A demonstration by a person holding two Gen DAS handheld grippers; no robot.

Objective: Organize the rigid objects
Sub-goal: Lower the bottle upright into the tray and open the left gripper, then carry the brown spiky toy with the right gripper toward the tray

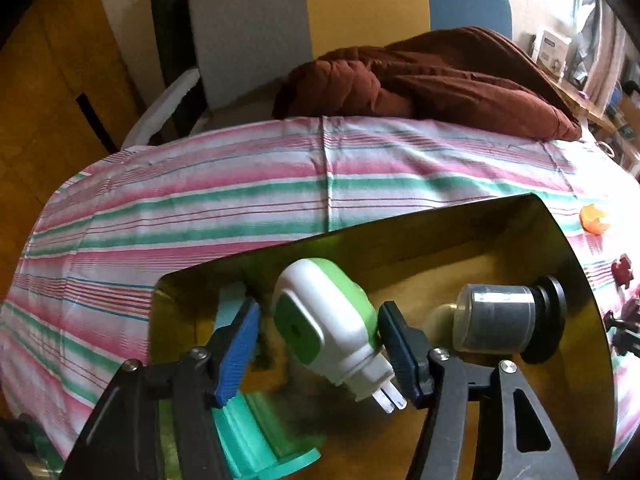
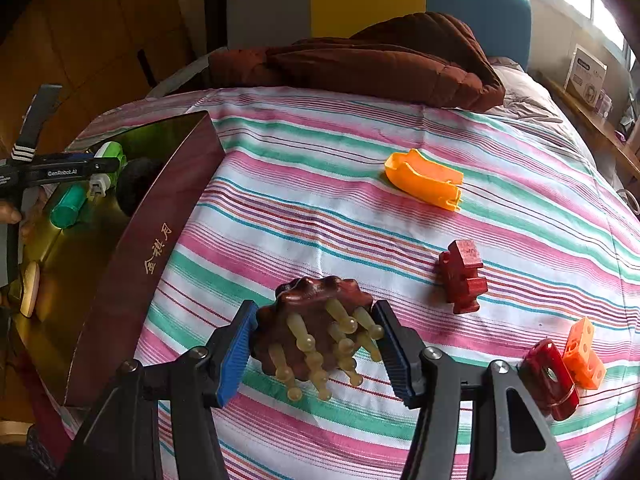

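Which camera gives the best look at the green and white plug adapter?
The left wrist view: the plug adapter fills the middle, prongs visible, inside the box. The right wrist view shows only a small, partly hidden piece at far left.

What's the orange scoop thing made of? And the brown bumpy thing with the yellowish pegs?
The orange scoop looks like smooth, thin-walled plastic with a slight sheen. The bumpy thing has a dark, glossy brown body, possibly polished wood or plastic, and its pegs look translucent and rubbery, though that is unsure.
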